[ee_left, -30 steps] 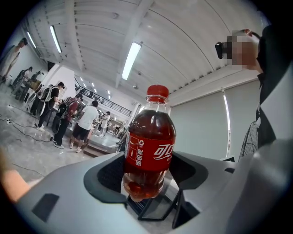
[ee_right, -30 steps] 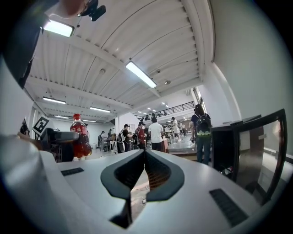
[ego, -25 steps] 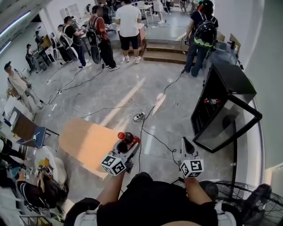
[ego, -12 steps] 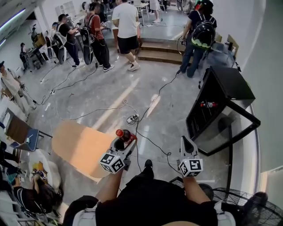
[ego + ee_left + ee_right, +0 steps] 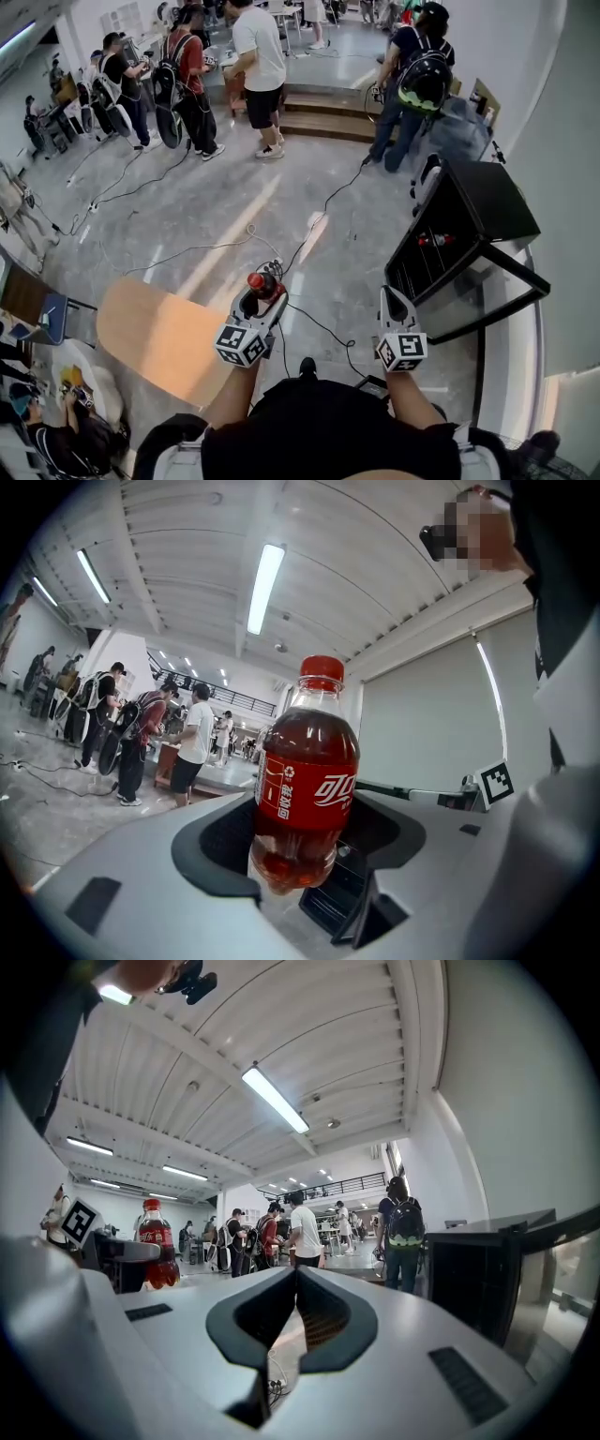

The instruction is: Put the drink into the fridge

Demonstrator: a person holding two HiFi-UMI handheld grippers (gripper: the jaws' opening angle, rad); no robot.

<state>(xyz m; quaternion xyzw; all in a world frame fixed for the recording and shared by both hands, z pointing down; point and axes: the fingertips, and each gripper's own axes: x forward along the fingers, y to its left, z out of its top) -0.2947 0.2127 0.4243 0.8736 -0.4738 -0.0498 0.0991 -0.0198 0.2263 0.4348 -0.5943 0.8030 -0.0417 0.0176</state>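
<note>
The drink is a small cola bottle with a red cap and red label. It stands upright between the jaws of my left gripper, which is shut on its lower body. In the head view the bottle is held out in front of me by the left gripper. My right gripper is shut with nothing in it, its jaw tips touching. The black fridge stands ahead to the right with its glass door swung open. From the right gripper view the bottle shows at left and the fridge at right.
A wooden table lies behind at my lower left. Cables and a power strip run across the grey floor ahead. Several people stand at the far end near low steps. Something red rests on a fridge shelf.
I have moved forward across the floor with the bottle still held. The wooden table has slid back to the left and the open fridge is closer.
</note>
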